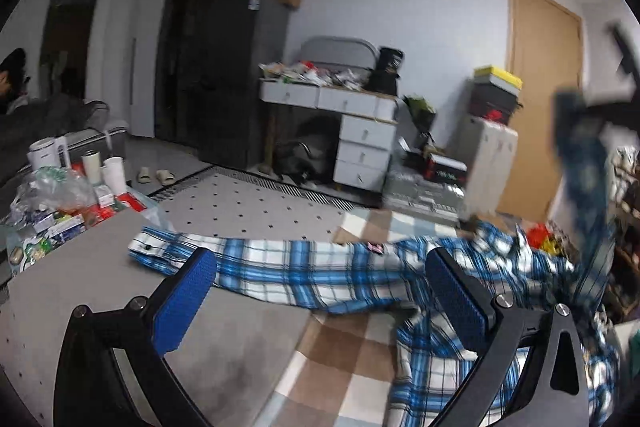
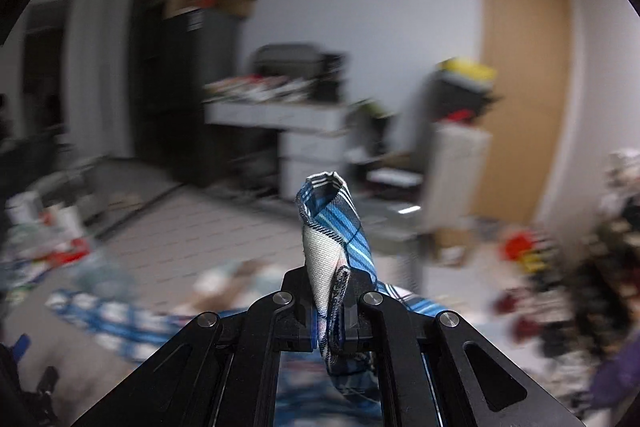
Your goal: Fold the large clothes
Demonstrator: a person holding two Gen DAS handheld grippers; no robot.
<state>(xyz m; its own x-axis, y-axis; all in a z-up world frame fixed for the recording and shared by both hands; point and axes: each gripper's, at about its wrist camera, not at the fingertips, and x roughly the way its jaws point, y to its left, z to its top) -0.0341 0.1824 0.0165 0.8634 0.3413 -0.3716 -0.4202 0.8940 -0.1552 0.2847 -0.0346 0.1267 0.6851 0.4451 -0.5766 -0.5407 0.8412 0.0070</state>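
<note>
The blue-and-white plaid cotton shirt (image 1: 304,267) sprawls crumpled across the grey table's (image 1: 80,291) far edge. The right gripper (image 2: 330,311) pinches its fabric; the left gripper (image 1: 320,291) gapes wide, empty.

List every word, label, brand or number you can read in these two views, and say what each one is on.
None can be read.
Black box on the floor by the white drawers: pale lettering, too blurred.
Black bag on the desk: a pale mark, too small.
Packets on the table: print too small.
Right wrist view: motion blur, nothing legible.
</note>
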